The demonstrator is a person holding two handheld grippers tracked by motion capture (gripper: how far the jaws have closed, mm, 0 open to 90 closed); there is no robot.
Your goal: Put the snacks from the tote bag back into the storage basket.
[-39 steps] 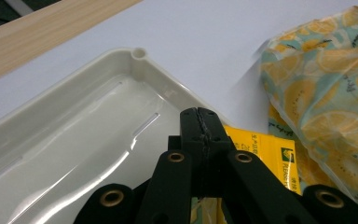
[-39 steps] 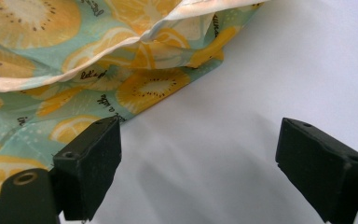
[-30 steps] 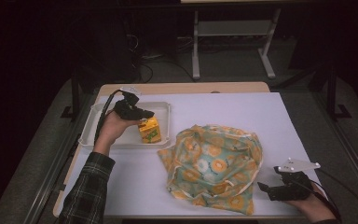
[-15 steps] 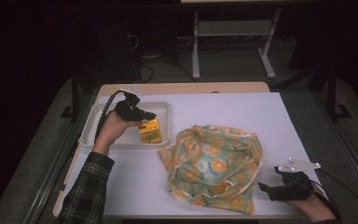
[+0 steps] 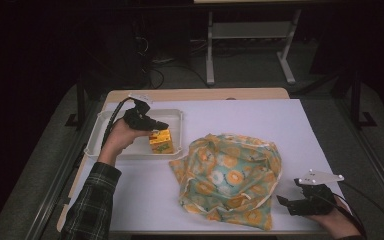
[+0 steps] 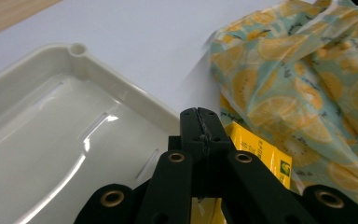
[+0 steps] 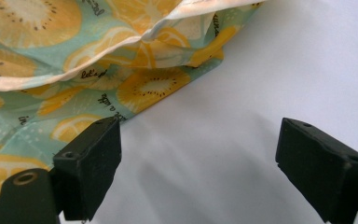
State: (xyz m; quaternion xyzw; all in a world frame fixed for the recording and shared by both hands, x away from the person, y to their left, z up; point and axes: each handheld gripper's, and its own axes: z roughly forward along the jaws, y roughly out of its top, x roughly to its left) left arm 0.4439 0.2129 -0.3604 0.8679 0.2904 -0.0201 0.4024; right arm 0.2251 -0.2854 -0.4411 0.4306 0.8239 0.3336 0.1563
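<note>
Your left gripper [image 5: 152, 124] hangs over the white tray [image 5: 96, 139], its jaws pressed together with nothing between them; the yellow juice carton [image 5: 161, 141] stands in the tray just below and beyond their tips, upright, so it lies nearest this hand; the fruit-print cloth bag [image 5: 230, 175] lies farther past the carton on the tabletop [image 5: 290, 125]; your right gripper [image 7: 198, 163] rests low, jaws spread wide and empty, the bag's corner just beside one jaw.

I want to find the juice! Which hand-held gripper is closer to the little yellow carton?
Left. The left hand-held gripper sits shut right over the yellow carton in the tray; the right hand-held gripper waits open past the fruit-print cloth.
</note>
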